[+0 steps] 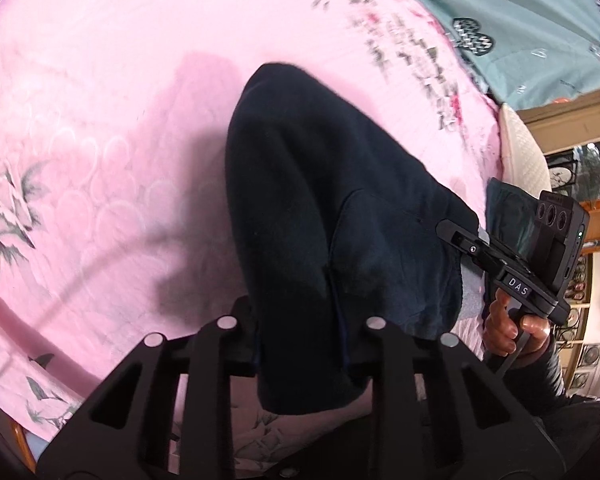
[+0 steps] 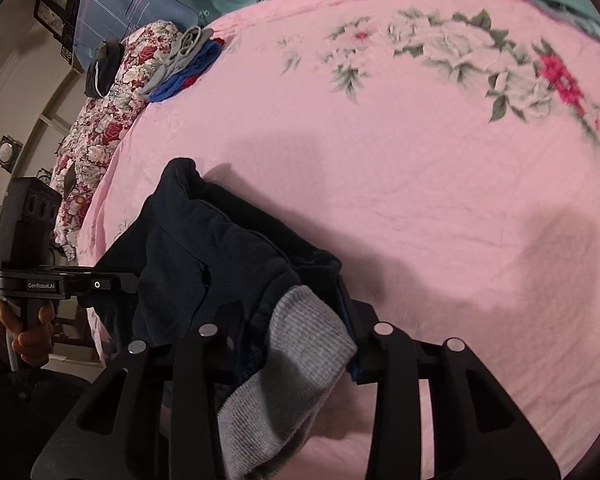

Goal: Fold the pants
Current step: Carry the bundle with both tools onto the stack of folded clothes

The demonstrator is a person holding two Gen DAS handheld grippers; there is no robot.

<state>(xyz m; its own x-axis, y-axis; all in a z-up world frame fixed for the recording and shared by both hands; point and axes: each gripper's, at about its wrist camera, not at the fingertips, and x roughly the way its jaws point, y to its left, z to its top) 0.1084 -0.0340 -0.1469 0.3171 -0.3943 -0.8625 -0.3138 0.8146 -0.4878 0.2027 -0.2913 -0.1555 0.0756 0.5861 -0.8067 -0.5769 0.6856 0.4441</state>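
In the left wrist view, the white letters "DAS" stand on the body of the right gripper point(image 1: 454, 236), held by a hand point(image 1: 512, 330) at the right edge. The left gripper point(image 1: 302, 356) pinches a bunch of the dark navy pants point(image 1: 320, 200), whose cloth fills the gap between its fingers point(image 1: 230, 344) and runs up and away over the pink floral bedspread point(image 1: 100, 100). A teal patterned cloth point(image 1: 500, 20) lies at the far edge of the bed. In the right wrist view, "GenRobot.AI" reads on the left gripper's point(image 2: 128, 280) body, gripped by a hand point(image 2: 28, 332) at the lower left. The right gripper point(image 2: 296, 344) pinches the pants point(image 2: 204, 240) at a grey ribbed cuff point(image 2: 296, 348), which hangs down between its fingers point(image 2: 392, 360). Beyond, a red flowered quilt point(image 2: 108, 120) borders the bedspread point(image 2: 380, 180), with folded blue and grey clothes point(image 2: 188, 64) on it.
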